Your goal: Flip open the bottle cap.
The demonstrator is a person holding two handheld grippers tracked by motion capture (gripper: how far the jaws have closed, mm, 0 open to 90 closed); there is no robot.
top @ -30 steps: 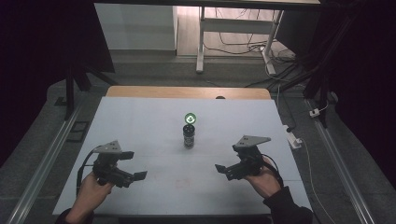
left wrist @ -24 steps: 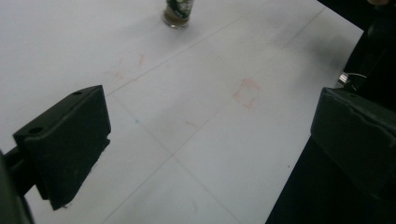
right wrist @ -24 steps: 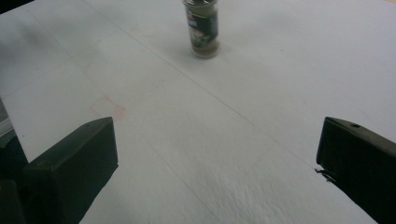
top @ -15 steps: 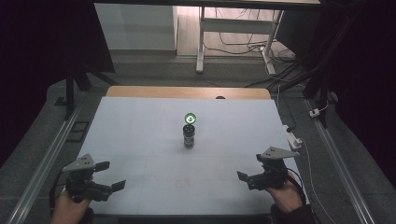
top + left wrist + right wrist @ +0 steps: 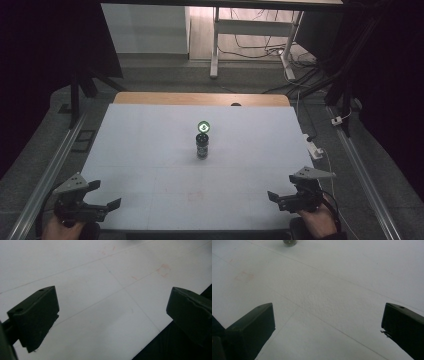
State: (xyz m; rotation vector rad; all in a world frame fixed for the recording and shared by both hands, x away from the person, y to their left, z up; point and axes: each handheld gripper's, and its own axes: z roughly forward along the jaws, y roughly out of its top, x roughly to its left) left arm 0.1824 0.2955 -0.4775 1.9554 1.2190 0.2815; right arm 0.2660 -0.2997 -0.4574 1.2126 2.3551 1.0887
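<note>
Tongs first: our left tongs [image 5: 102,206] sit wide open and empty at the near left corner of the bench [image 5: 150,145]. Dead centre stands the small dark bottle [image 5: 202,146], upright with its green-lit cap [image 5: 203,127], well apart from both. Our right tongs [image 5: 278,199] gape empty at the near right corner, probably parked clear for a clean approach.

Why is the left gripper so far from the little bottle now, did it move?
Yes. The left gripper has pulled back toward the table's near left corner, away from the bottle, which stands in the middle.
</note>
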